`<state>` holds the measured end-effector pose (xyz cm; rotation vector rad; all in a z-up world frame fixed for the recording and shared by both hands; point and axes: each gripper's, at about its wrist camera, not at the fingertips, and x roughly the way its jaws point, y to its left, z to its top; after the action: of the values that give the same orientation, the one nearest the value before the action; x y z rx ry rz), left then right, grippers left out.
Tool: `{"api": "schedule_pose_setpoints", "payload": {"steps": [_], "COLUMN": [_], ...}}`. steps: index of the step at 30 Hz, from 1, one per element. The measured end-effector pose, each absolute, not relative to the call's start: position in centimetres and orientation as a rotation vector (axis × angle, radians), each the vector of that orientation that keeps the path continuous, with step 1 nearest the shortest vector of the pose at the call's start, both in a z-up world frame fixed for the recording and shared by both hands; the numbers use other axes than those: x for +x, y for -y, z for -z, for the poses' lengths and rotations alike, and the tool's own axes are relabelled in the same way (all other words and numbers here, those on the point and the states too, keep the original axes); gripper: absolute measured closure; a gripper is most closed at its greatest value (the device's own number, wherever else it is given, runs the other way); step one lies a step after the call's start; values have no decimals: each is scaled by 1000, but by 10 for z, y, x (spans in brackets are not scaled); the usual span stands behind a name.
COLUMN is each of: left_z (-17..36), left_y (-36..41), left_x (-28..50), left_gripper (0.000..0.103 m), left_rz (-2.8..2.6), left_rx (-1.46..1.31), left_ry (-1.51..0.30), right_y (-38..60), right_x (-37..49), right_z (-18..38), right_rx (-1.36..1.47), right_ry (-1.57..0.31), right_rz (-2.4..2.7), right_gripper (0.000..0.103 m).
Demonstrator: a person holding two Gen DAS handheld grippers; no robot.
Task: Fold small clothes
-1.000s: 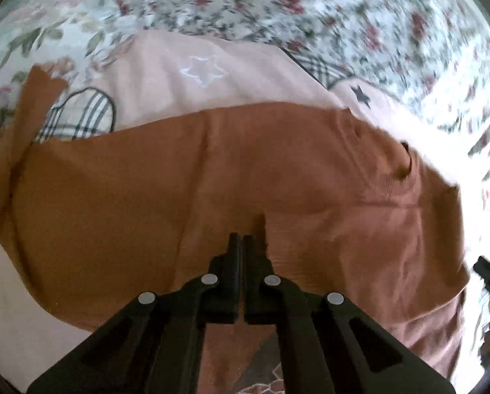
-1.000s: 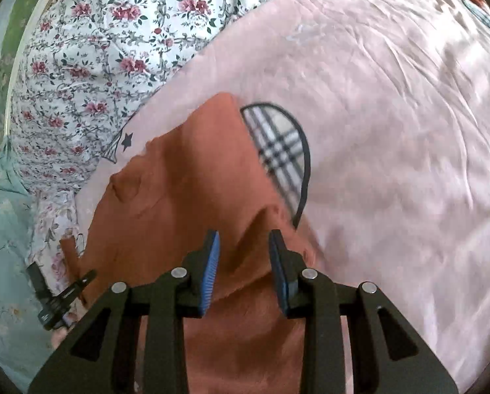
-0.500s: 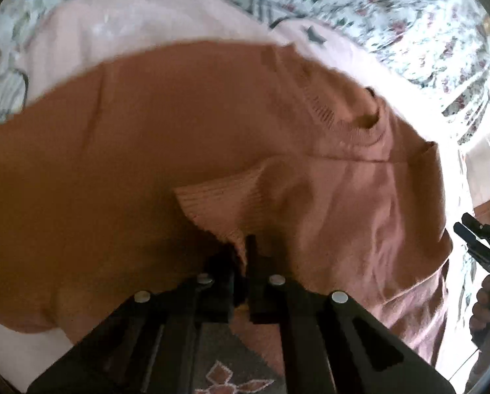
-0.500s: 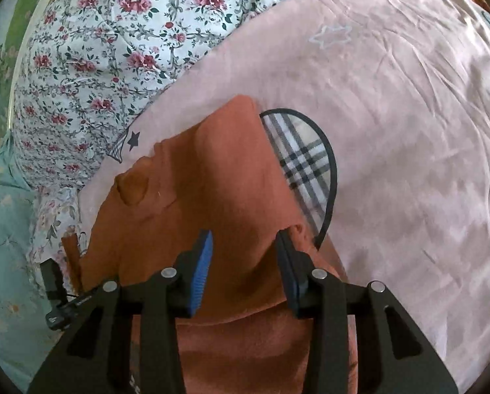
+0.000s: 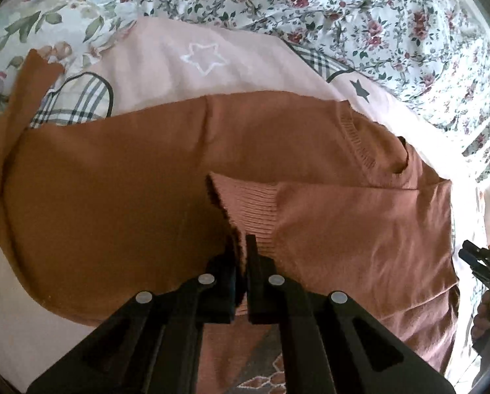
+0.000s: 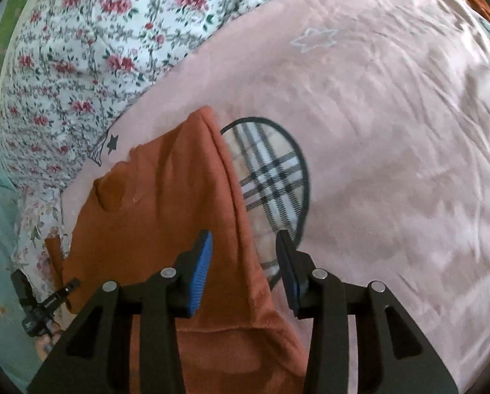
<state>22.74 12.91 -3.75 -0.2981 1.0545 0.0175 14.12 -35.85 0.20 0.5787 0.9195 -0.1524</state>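
Observation:
A small rust-orange sweater (image 5: 120, 190) lies spread on a pink blanket (image 5: 166, 62). My left gripper (image 5: 242, 246) is shut on the sweater's ribbed cuff (image 5: 248, 203), holding the sleeve folded over the body toward the neckline (image 5: 392, 157). In the right wrist view the same sweater (image 6: 166, 197) lies to the left. My right gripper (image 6: 245, 256) is open and empty, its blue pads (image 6: 200, 272) straddling the sweater's right folded edge. The far left gripper (image 6: 38, 305) shows at the lower left of that view.
The pink blanket (image 6: 392, 131) has plaid patches (image 6: 271, 180) and star outlines (image 6: 314, 39). A floral bedsheet (image 5: 360, 10) surrounds it. The right gripper and hand (image 5: 484, 262) show at the right edge of the left wrist view.
My left gripper has carried the sleeve cuff across onto the sweater's body. My right gripper has opened wider and slid toward the sweater's right edge.

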Motion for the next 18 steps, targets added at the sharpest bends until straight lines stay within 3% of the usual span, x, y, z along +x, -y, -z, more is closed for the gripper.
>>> {"api": "schedule_pose_setpoints", "payload": {"steps": [5,7,10,15,18], "left_z": [43,42,34,53,56], "left_y": [-129,-127,-115,-106,-115], "left_x": [225,225,225,232,230], "left_gripper": [102,102,102,101,101], "left_rz": [-13,-7,39,23,42], "left_rx": [-313,-312,-301,-259,-308], "left_ry": [-1066,-1075,-1055,-1094,-1092], "right_y": [347,343,349,360,352], "right_x": [171,175,167,170,165], "right_z": [24,18,-7,16,-3], "right_rx": [504,464,432,455,375], "right_ry": [-1035,-1042,-975,-1035,-1011], "right_rz": [147,134,172,197,281], "right_gripper": [59,94,95,94,90]}}
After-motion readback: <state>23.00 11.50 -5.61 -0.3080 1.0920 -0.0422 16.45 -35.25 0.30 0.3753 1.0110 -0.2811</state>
